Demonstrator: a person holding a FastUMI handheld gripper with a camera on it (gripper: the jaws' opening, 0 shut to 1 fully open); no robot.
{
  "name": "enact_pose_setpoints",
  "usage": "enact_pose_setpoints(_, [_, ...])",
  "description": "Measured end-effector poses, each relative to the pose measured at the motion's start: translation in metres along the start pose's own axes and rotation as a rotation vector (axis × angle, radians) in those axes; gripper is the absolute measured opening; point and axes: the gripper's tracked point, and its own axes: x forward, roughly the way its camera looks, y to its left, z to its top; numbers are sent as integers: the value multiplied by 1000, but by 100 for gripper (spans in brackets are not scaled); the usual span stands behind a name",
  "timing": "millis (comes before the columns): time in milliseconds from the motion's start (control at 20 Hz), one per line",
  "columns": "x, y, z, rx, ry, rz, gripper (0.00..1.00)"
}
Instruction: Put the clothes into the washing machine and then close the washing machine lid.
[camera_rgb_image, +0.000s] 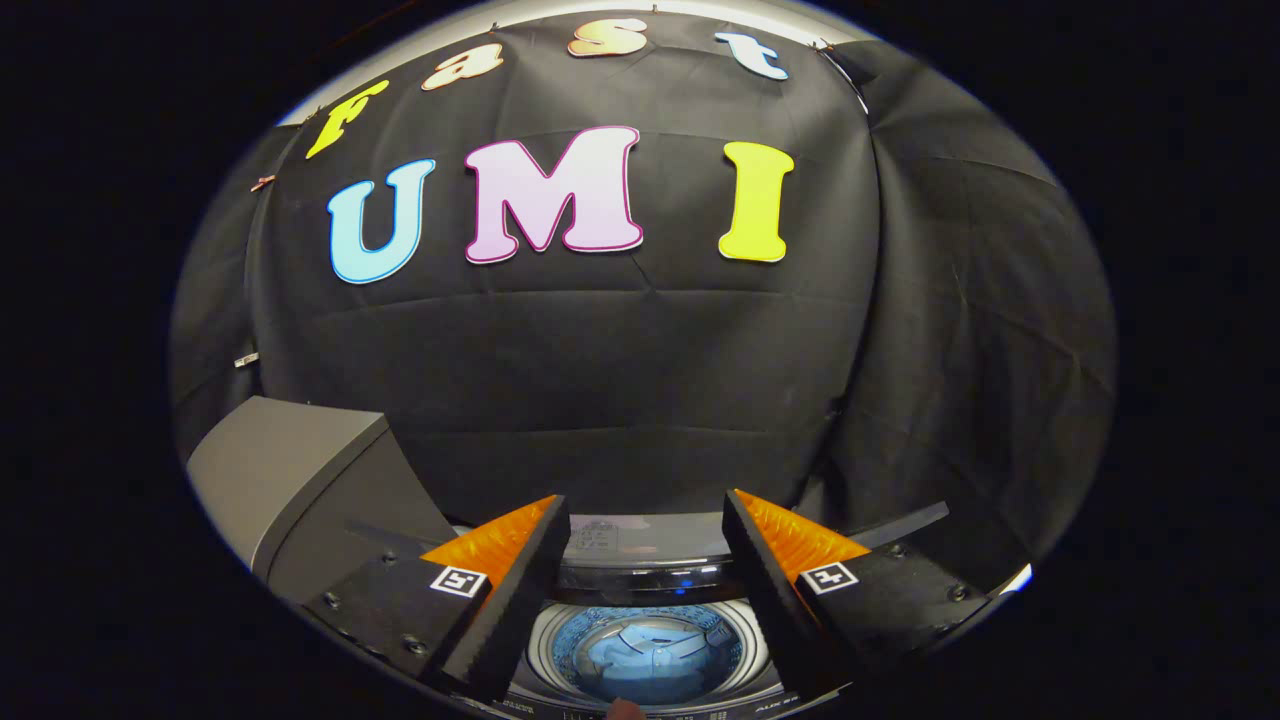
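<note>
The gripper (645, 515) hangs above a top-loading washing machine (640, 560), and its 2 fingers (520, 560) stand well apart with nothing between them, so the tool is released and carries no load. Through the gap between the fingers the round drum (648, 650) of the machine is visible from above. Inside the drum lies a light blue piece of clothes (650, 645), folded or crumpled; it looks like a shirt, but the details are too small to be sure. The drum has a pale rim around it, and the clothes rest low inside it, below the fingers.

Just beyond the drum, between the 2 fingertips, runs the glossy dark control panel (640, 575) of the machine, with a small blue light on it. Behind the panel a paler strip of the machine's back edge shows.

Beside the left finger stands a grey box-shaped thing (290, 470) with a flat sloping top; I cannot tell whether it is the raised lid or another object.

The room behind is closed by a black cloth wall (640, 370), which hangs with soft folds and horizontal creases. On the right side a second piece of black cloth (960, 350) overlaps the first one.
</note>
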Motion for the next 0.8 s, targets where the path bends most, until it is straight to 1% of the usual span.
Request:
enact_pose_setpoints(100, [3,3,-12,7,37,8,98])
enact_pose_setpoints(200, [5,4,-35,-5,89,4,99])
enact_pose_setpoints(350, [2,4,-84,-4,138,4,99])
enact_pose_setpoints(450, [0,2,-103,-4,172,-6,99])
enact_pose_setpoints(650, [-2,1,-120,11,204,-10,99])
enact_pose_setpoints(800, [-5,4,-116,21,201,-10,99])
